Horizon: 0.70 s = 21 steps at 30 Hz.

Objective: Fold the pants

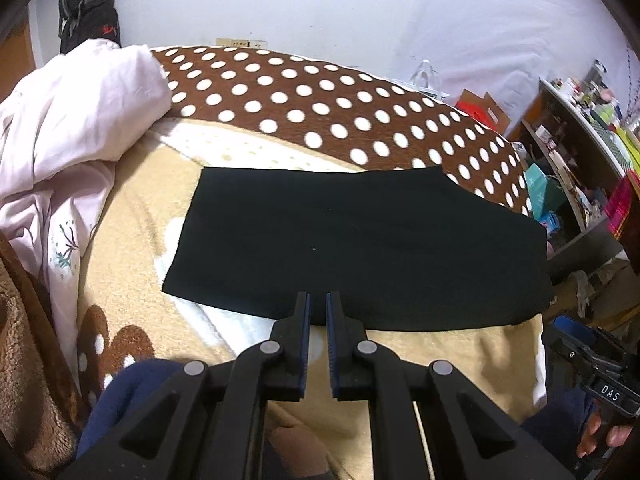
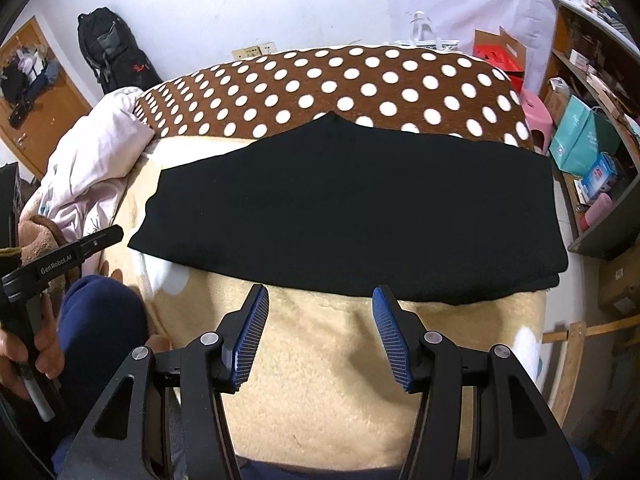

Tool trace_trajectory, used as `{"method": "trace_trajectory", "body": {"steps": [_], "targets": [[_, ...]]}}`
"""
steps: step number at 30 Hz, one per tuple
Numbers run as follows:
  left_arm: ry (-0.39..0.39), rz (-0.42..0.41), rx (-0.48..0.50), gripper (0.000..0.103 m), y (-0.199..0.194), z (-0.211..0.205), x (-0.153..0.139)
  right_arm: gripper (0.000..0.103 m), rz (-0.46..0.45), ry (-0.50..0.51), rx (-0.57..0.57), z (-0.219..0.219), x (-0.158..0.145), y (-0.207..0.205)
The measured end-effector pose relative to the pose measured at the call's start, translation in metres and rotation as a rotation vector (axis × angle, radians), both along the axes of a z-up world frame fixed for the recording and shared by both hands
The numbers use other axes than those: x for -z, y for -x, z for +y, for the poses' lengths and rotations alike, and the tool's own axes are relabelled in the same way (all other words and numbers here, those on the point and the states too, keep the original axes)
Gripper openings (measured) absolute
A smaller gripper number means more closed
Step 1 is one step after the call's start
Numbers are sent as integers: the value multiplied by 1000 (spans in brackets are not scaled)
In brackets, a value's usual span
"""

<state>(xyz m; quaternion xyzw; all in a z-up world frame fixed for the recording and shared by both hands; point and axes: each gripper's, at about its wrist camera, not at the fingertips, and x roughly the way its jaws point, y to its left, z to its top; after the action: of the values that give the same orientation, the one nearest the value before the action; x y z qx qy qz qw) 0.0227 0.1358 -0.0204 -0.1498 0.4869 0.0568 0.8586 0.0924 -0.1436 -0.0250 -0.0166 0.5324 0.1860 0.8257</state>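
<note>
Black folded pants (image 2: 348, 208) lie flat on beige fleece blanket (image 2: 320, 360); left gripper (image 1: 318, 300) nearly closed, empty, right gripper (image 2: 320, 292) spread open, empty.

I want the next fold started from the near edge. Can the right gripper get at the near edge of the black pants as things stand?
Probably yes: the right gripper is open, just short of the black pants, with only bare blanket between.
</note>
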Motion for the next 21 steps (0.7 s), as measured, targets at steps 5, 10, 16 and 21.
{"method": "trace_trajectory", "body": {"steps": [5, 10, 16, 21], "targets": [[2, 11, -36, 12, -5, 29, 5, 55, 4, 7, -15, 9, 3, -6], [47, 19, -64, 20, -11, 63, 13, 55, 13, 9, -29, 17, 7, -12], [81, 44, -93, 21, -26, 102, 32, 55, 28, 10, -43, 22, 15, -20], [152, 86, -88, 29, -51, 129, 58, 55, 52, 9, -49, 24, 25, -26]]}}
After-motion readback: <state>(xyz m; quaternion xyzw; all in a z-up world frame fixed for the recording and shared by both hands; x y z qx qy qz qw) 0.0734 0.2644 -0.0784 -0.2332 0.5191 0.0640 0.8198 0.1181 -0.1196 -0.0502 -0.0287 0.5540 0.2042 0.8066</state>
